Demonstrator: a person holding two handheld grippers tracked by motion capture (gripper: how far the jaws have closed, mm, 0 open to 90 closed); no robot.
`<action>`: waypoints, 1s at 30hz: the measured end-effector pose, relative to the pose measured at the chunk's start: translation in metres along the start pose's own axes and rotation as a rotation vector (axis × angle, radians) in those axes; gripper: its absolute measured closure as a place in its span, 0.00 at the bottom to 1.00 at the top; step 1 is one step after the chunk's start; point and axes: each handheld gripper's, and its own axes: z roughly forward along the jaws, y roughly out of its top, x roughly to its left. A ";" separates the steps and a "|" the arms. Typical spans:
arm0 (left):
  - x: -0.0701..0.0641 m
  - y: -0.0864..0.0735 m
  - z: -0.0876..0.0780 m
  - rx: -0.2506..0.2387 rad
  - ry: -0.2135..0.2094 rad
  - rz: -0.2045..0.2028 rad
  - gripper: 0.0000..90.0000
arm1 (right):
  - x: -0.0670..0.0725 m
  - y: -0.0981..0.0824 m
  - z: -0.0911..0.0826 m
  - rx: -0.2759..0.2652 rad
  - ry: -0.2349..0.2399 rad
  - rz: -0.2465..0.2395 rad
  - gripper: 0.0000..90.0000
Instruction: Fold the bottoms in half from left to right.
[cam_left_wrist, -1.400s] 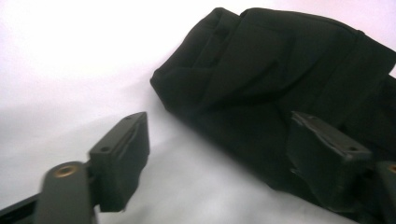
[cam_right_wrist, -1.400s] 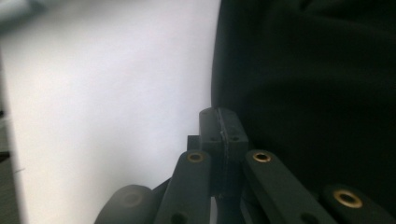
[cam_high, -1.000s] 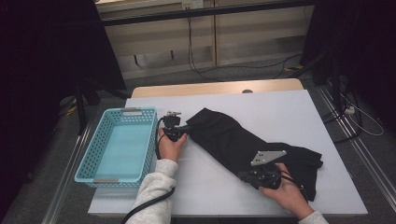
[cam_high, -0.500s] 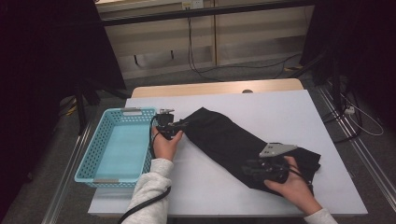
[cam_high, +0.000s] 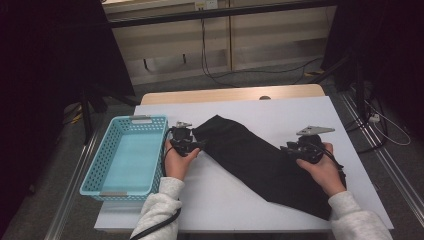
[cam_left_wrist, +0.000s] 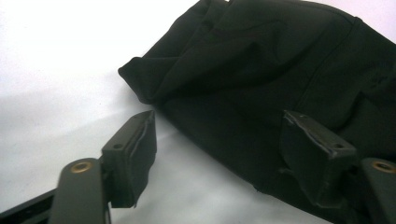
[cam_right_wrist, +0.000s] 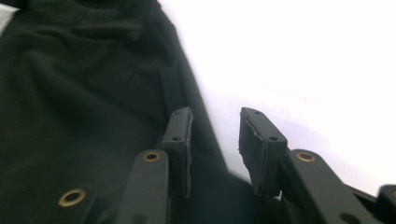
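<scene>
The black garment (cam_high: 260, 160) lies folded diagonally across the tabletop (cam_high: 300, 115); both jaws just opened, the left gripper (cam_left_wrist: 219, 154) wide, the right gripper (cam_right_wrist: 215, 144) narrowly, holding nothing; the blue basket (cam_high: 95, 165) awaits.

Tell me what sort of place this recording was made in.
Probably a lab or workshop bench set up for recording, not a home. A white-topped table holds just a folded black cloth garment and a light blue plastic mesh basket, loose cables run along the grey floor, and dark curtains flank the table.
</scene>
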 end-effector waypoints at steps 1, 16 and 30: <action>-0.001 0.000 0.000 0.002 -0.001 0.006 0.30 | 0.000 0.001 0.006 0.001 0.012 0.011 0.72; -0.003 -0.001 -0.005 -0.006 -0.020 0.020 0.29 | 0.008 0.012 0.037 0.121 0.081 -0.044 0.99; 0.002 -0.002 -0.009 -0.012 -0.025 0.018 0.29 | -0.011 0.026 0.040 0.068 -0.072 -0.036 0.87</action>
